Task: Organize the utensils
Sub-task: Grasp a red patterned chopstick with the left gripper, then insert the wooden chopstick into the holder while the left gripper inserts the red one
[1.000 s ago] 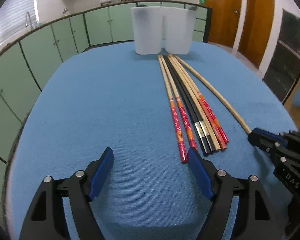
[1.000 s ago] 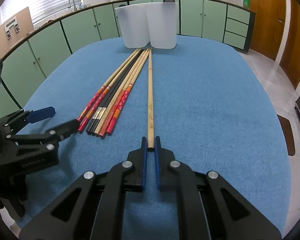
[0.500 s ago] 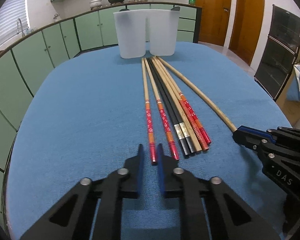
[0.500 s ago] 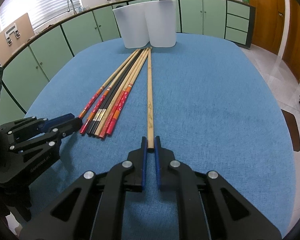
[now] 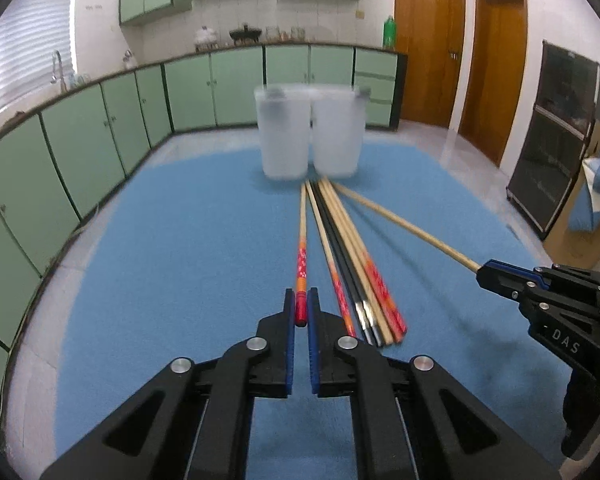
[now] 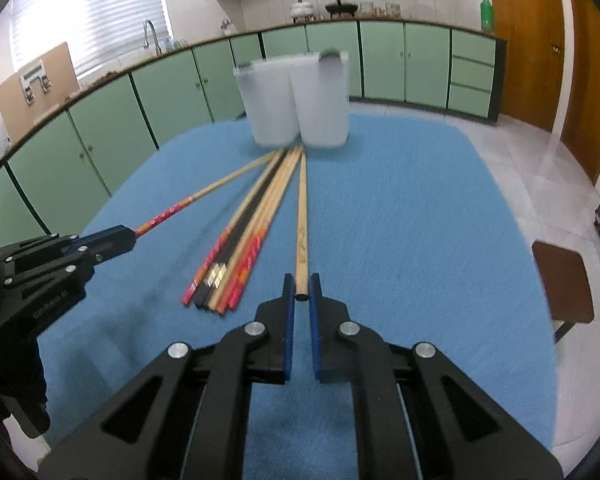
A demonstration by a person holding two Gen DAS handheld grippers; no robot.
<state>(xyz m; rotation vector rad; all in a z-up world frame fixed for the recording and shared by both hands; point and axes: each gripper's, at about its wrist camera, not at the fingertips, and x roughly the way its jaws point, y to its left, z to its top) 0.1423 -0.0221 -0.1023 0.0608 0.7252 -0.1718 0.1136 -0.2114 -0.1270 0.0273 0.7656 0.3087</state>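
Note:
My left gripper [image 5: 301,312] is shut on the near end of a red-patterned chopstick [image 5: 302,256], which it holds raised off the blue table [image 5: 160,240]. My right gripper [image 6: 301,294] is shut on the near end of a plain wooden chopstick [image 6: 301,216], also lifted at this end. Several more chopsticks [image 5: 360,276], red, black and wooden, lie in a bundle [image 6: 236,256] between the two. All the far tips point at two white translucent cups [image 5: 310,136] standing side by side at the table's far edge [image 6: 296,104]. Each gripper shows in the other's view: right [image 5: 496,276], left [image 6: 112,240].
Green kitchen cabinets [image 5: 100,128] run along the left and back walls. Wooden doors [image 5: 460,60] and a dark cabinet [image 5: 560,132] are at the right. A brown stool [image 6: 564,288] stands off the table's right side.
My left gripper went from open to shut on the red-patterned chopstick. Both grippers then rose, lifting the near ends of their chopsticks off the cloth.

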